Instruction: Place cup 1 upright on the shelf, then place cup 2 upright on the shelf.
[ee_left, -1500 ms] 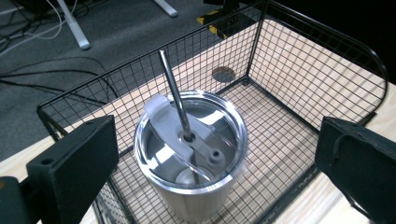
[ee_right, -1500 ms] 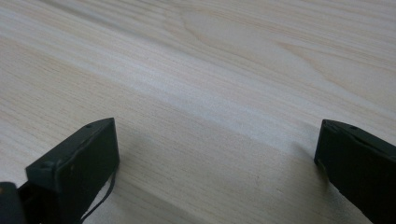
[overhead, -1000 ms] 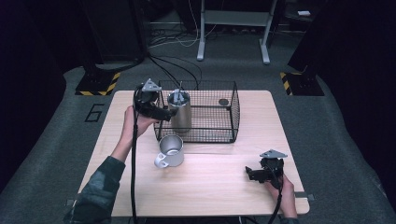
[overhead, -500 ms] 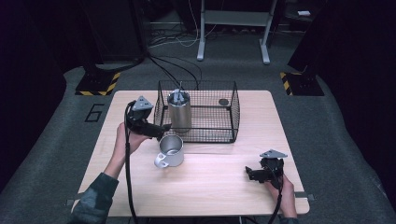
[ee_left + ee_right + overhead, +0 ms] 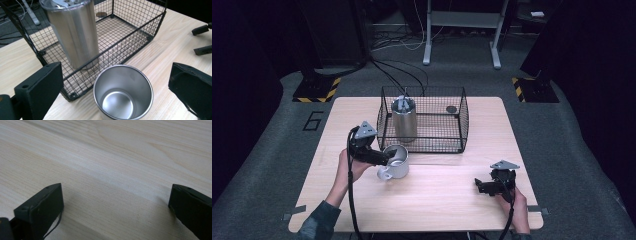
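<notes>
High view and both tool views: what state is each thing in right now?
Mug: upright, empty, on the table outside the basket, between the open jaws.
Tumbler: upright, lid on, inside the basket.
Wire basket: open-topped, on the table.
Left tool: open, at the mug.
Right tool: open, empty, low over bare table.

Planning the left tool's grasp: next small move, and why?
Probably ease the left tool down and forward so its open jaws straddle the mug, then close. The mug stands upright and empty on the table just outside the basket, between the jaws but not gripped. The right tool rests open, apart.
</notes>
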Demonstrator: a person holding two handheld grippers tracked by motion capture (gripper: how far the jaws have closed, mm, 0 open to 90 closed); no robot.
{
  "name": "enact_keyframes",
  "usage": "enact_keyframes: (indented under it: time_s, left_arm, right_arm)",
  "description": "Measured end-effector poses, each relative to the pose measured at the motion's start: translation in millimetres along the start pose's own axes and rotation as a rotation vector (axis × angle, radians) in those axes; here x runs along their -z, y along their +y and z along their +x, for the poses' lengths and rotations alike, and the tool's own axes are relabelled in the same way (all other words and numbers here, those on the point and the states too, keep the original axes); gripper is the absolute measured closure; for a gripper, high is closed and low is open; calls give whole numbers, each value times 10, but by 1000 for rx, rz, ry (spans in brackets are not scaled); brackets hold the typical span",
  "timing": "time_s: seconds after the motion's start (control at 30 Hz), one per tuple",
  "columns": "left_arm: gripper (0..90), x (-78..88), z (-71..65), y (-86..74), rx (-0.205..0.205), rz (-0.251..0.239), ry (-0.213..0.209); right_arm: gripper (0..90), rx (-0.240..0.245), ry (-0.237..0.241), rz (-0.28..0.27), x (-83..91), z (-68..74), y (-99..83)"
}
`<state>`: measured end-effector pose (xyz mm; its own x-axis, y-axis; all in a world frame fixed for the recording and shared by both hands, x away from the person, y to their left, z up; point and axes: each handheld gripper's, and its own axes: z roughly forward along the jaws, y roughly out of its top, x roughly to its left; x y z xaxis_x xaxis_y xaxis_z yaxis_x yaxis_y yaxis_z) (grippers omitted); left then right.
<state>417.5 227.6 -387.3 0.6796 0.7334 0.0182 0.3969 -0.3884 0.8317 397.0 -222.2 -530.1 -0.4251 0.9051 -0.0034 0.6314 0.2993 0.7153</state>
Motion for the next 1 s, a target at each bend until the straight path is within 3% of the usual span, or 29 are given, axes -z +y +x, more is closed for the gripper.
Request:
enact_keyframes:
  time_s: [0.23,0.63,0.97,1.0]
  left_arm:
    - [0,-115,-72,-125,4,28,18]
    - [0,-309,-118,-246,15,86,-3]
    - [1,-453,-134,-297,24,105,0]
    - [6,-473,-138,-302,31,87,3]
  right_arm:
    - [0,-1,0,0,0,1,0]
    - [0,1,0,0,0,-1,0]
    - [0,0,1,0,0,0,0]
    - [0,-1,1,0,0,0,0]
